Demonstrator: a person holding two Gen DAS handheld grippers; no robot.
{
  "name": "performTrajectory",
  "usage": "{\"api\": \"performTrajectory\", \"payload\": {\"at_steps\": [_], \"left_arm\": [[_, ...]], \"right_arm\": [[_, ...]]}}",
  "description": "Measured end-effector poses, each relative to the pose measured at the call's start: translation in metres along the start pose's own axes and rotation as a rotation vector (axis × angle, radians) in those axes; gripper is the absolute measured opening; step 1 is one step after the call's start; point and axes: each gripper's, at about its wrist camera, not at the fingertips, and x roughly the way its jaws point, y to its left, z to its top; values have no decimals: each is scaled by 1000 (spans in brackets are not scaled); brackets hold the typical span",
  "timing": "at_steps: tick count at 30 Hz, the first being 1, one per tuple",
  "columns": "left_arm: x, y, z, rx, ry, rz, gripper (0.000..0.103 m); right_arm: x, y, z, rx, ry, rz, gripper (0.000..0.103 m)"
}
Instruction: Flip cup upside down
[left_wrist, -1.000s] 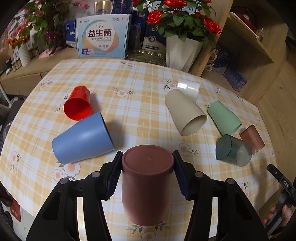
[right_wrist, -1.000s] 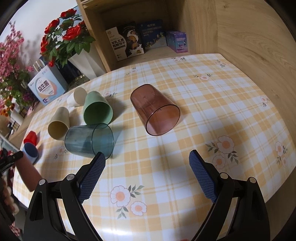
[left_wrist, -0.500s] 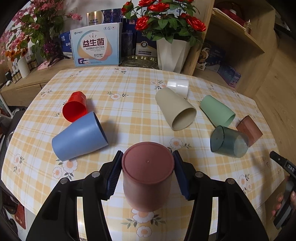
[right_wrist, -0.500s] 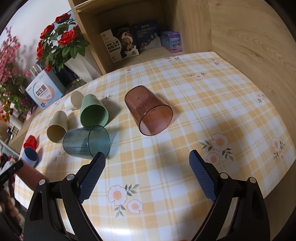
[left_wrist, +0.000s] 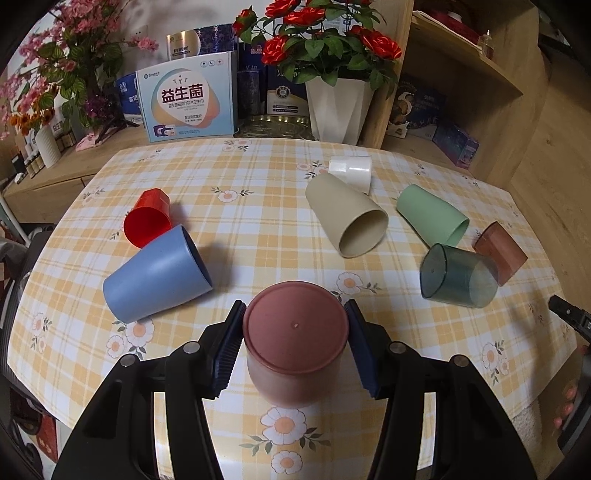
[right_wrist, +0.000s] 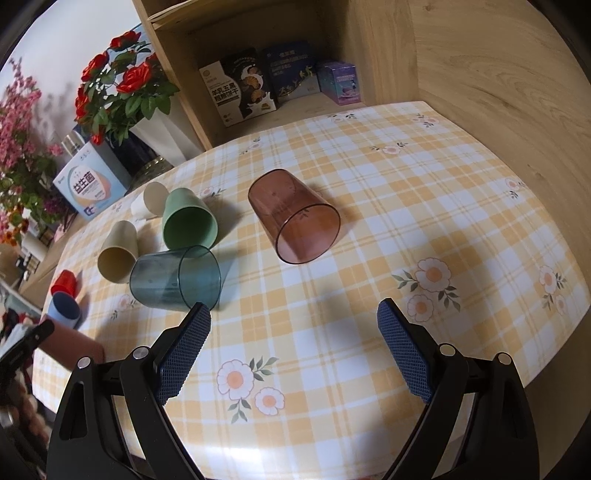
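Left gripper (left_wrist: 295, 345) clamps the pink cup (left_wrist: 295, 332), base up. Right gripper (right_wrist: 291, 347) hovers, fingers apart, holding nothing.

From the left wrist view we look down and forward across the yellow checked, flower-printed table (left_wrist: 258, 236) toward the red rose bouquet in a white faceted vase (left_wrist: 338, 107) at top centre. Our right wrist view looks over the same table's other end, the vase at upper left. Both share the transparent teal plastic cup lying on its side (left_wrist: 458, 275) and the transparent brown plastic cup lying on its side (right_wrist: 293, 218).
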Motion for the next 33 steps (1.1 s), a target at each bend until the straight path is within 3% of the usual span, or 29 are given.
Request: {"api": "performTrajectory", "payload": {"at_steps": [10, 22, 29, 33], "left_arm": [[10, 0, 4, 11, -27, 54, 53], [5, -1, 4, 25, -15, 52, 56], [-23, -4, 11, 53, -62, 52, 80], [-66, -5, 19, 67, -147, 42, 92]], "right_arm": [[0, -2, 1, 9, 7, 3, 89], [-9, 4, 3, 0, -2, 3, 89], [-38, 14, 8, -23, -44, 5, 89], [-74, 30, 11, -62, -113, 18, 89]]}}
